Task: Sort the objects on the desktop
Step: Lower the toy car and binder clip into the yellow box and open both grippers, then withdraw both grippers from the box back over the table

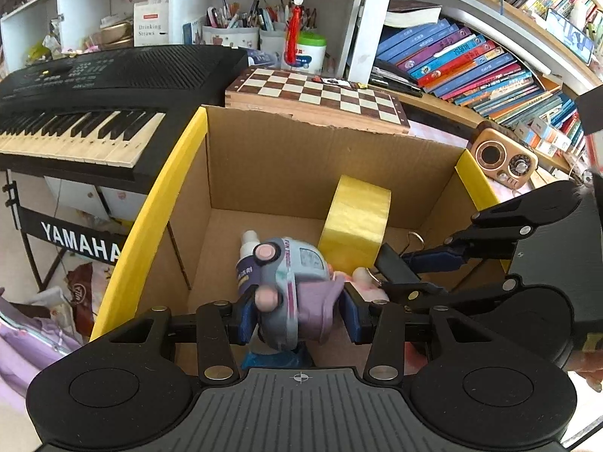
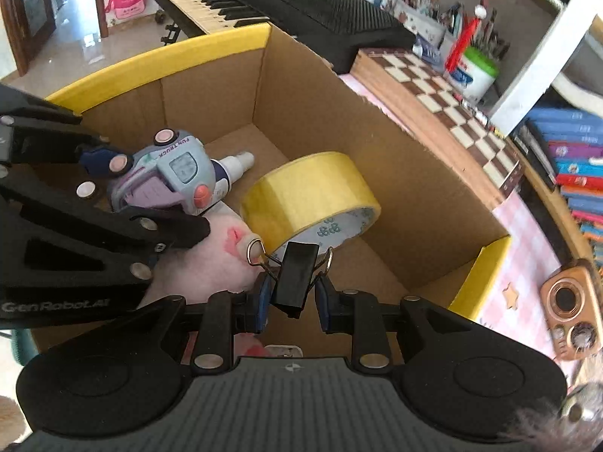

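Left gripper [image 1: 297, 316] is pinching a toy truck [image 1: 286, 286] over the box [image 1: 158, 211], and the right gripper [image 2: 292, 307] is clamped tight on a black binder clip [image 2: 296, 278] right next to it. Both hang just above the stuff already inside: yellow tape [image 2: 309, 196], a spray bottle [image 2: 233, 167], something pink and plush [image 2: 211, 263]. If it were me, I'd drop lower before letting go, and aim the clip at bare cardboard floor so it doesn't bounce off the tape roll.
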